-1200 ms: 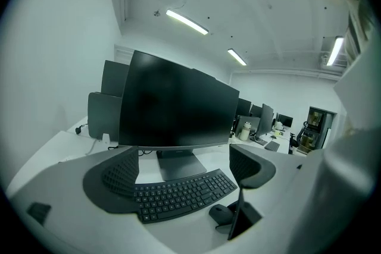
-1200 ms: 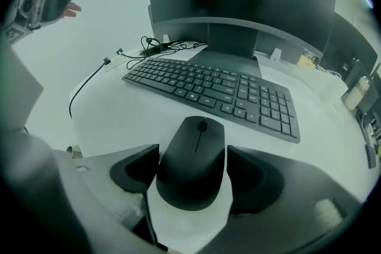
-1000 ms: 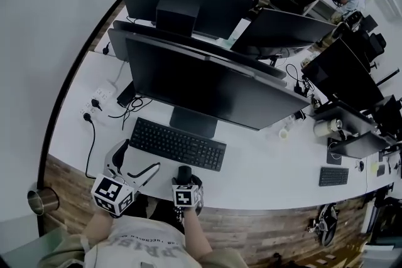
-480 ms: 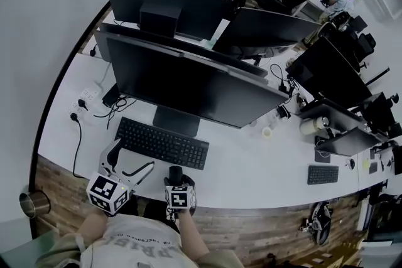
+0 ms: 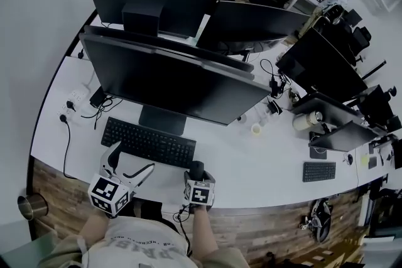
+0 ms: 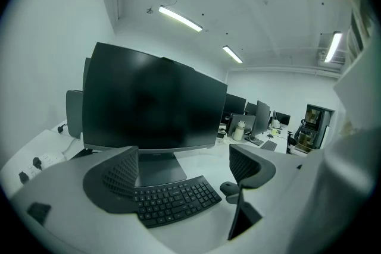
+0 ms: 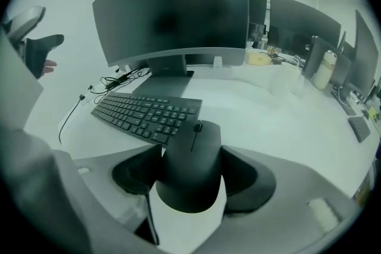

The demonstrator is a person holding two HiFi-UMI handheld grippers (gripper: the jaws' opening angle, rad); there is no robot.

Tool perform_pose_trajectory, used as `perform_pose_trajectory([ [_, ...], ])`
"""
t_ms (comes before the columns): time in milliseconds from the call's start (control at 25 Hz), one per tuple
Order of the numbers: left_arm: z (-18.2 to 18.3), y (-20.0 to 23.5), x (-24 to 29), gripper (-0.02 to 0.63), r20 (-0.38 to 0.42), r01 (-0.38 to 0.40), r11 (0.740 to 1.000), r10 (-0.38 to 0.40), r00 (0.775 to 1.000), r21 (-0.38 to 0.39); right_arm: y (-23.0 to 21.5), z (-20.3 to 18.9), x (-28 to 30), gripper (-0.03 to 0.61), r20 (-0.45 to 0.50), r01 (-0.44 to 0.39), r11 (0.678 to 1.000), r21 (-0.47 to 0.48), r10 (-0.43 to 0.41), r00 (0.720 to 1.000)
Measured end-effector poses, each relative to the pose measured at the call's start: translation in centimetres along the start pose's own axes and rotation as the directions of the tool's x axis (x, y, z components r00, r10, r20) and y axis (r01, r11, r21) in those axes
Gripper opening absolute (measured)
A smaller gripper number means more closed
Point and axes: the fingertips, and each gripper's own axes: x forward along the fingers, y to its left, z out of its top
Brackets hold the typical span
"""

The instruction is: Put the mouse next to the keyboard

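One mouse, shifted right, at keyboard end

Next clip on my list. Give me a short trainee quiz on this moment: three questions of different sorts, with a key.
1. True or false: the left tongs are shut on the keyboard.
2. What sits between the pads of the right tongs? A) the mouse B) a pen C) a phone
3. Fill in: in the head view, the mouse is near the keyboard's ___ end (the person's own side).

Key
1. False: the left tongs stand open with nothing between them, and the keyboard lies beyond.
2. A: the pads press on the mouse's sides.
3. right
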Motion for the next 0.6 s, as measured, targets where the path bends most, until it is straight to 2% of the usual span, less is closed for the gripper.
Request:
perform_pose_trajectory([
  [120, -0.4, -0.6, 0.8, 0.456, -0.004, -0.008, 1.0, 0.008, 1.0, -0.007, -3.5, 0.2, 0.5, 0.314, -0.005, 0.029, 1.0, 0.008, -0.029, 1.0],
  [320, -1.3, -1.2, 2.0, 0.456, -0.014, -0.026, 0.999, 0.026, 1.0, -0.021, -7.5, 0.7, 1.8, 0.314, -0.007, 0.033, 0.997, 0.067, -0.032, 0.999],
  [600, -2.0, -1.7, 3.5, 0.456, -0.024, -0.042, 0.999, 0.041, 0.999, -0.03, -10.4, 1.3, 3.4, 0.314, -0.042, 0.057, 0.997, 0.06, -0.055, 0.998],
])
